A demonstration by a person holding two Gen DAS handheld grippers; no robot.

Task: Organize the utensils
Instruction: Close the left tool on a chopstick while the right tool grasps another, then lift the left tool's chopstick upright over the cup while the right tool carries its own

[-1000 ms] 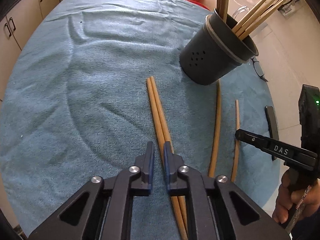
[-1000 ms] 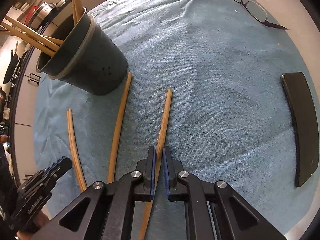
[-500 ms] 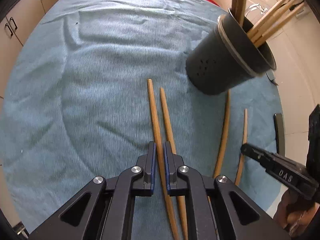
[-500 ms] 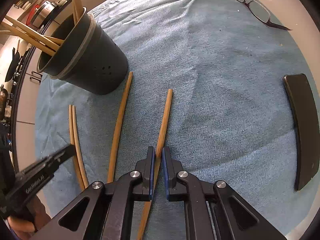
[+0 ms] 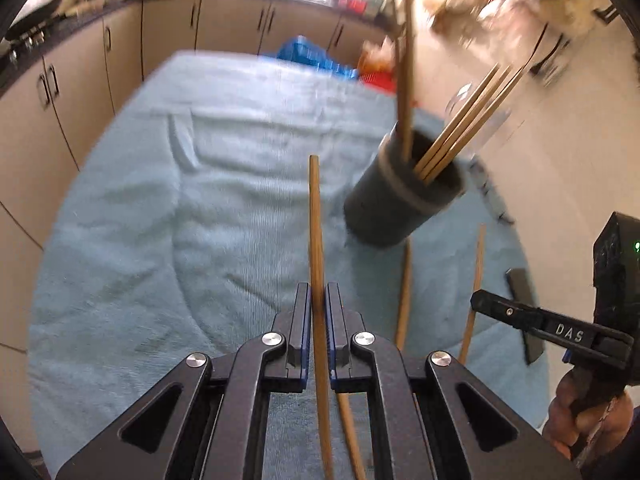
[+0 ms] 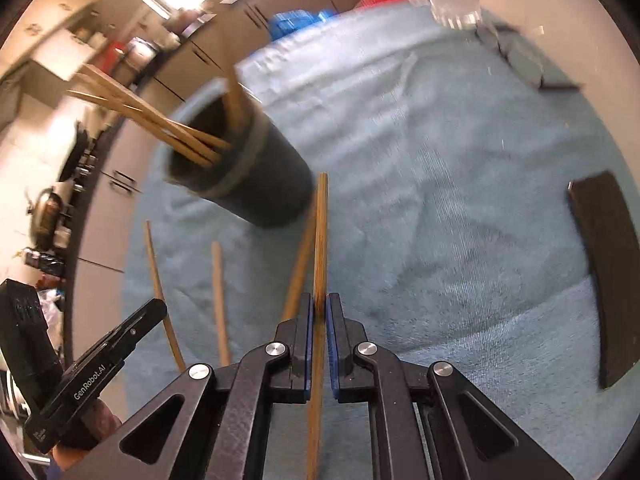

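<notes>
Now raised off the blue towel [image 5: 200, 220] on the worktop, where a second ago both lay flat: one chopstick in each grip. Left hand-held gripper [image 5: 319, 300] clamped nearly shut on a wooden chopstick [image 5: 315, 216], tip pointing up and away over the middle of the worktop. Right hand-held gripper [image 6: 319, 312] likewise squeezed tight on its own chopstick [image 6: 321, 240], tip close beside the wall of the holder.

Means, by the look of it, pickup finished on both sides and carrying begun; dropping into the holder not yet done.

Leaves two loose chopsticks on the towel toward the near edge: one [image 5: 404, 280] running from the holder's foot back toward the near edge, one [image 5: 348, 432] just under the left jaws.

As for containers, only one: a dark perforated utensil holder [image 5: 392, 216], upright toward the far right side of the worktop. Already carries a fan of chopsticks [image 5: 460, 136] leaning out over its rim, plus a thicker wooden handle standing straighter; exact count lost to blur.
</notes>
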